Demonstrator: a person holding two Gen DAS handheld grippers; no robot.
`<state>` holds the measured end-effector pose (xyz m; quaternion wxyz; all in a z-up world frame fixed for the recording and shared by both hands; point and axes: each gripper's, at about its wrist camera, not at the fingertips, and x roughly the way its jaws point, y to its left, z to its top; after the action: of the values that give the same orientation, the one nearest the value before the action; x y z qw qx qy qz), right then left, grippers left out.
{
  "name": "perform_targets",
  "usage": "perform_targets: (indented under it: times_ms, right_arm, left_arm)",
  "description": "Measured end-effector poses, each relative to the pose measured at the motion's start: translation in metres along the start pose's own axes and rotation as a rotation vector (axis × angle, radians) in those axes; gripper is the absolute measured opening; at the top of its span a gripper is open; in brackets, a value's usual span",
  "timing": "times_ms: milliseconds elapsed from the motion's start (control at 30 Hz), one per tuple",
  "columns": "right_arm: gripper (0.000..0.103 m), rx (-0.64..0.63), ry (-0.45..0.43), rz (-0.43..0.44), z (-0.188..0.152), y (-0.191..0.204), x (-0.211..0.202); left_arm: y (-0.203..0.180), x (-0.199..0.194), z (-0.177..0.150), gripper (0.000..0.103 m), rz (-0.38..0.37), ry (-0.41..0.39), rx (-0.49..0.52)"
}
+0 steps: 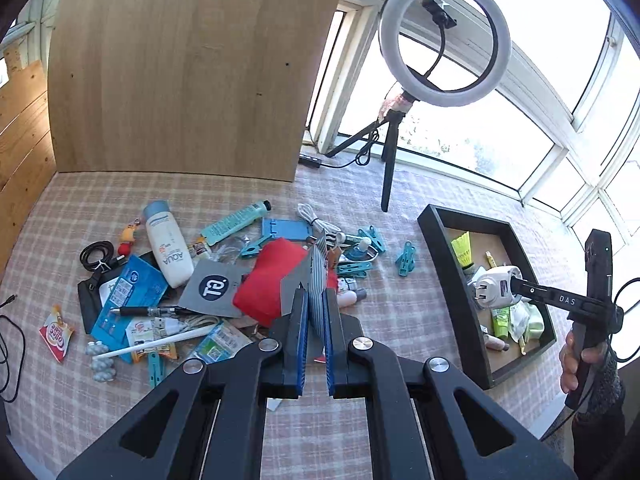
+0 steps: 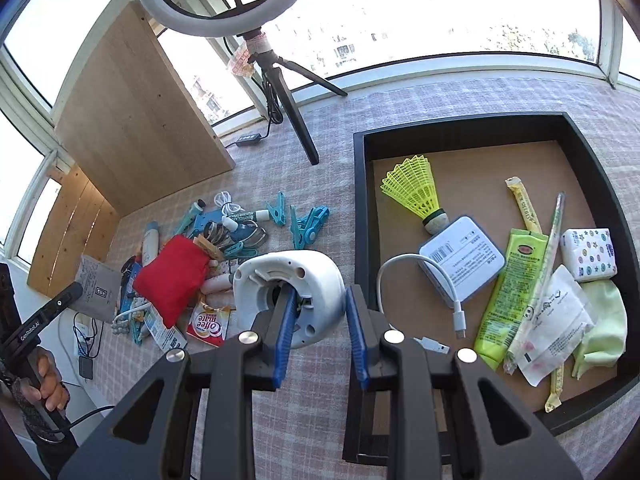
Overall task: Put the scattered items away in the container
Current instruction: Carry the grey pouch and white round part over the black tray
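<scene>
Checked tablecloth everywhere: left gripper (image 1: 316, 304) pinches a grey striped packet (image 1: 316, 276) left of the black tray (image 2: 360, 200), right gripper (image 2: 320, 312) clamps a white plug adapter (image 2: 316, 280).

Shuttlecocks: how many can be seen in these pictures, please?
1. A yellow-green shuttlecock lies inside the black tray, near its far left corner. The cluttered pile on the table could hide others.
</scene>
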<state>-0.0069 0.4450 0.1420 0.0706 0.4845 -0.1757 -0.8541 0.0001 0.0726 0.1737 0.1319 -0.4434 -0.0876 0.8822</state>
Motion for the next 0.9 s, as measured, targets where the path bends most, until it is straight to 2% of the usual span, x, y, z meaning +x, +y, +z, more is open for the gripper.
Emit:
perform_targets:
  times_ms: [267,533,733,900]
  right_arm:
    - [0.025,0.063,-0.047,-0.076,0.003,-0.08,-0.044]
    - [0.025,0.122,-0.074,-0.141,0.008,-0.149,-0.068]
    - [0.025,0.138,-0.09,-0.171,0.022,-0.182,-0.078]
    - [0.025,0.158,-0.108,-0.17,0.046,-0.203,-0.076]
  left_arm:
    - [-0.112,0.041,0.0,0.006,-0.137,0.03,0.101]
    - [-0.22,0.083,-0.012,0.006,-0.26,0.092,0.209]
    - [-0.27,0.107,-0.014,0.006,-0.297,0.13,0.264]
    - [-0.3,0.128,0.003,0.006,-0.29,0.135,0.293]
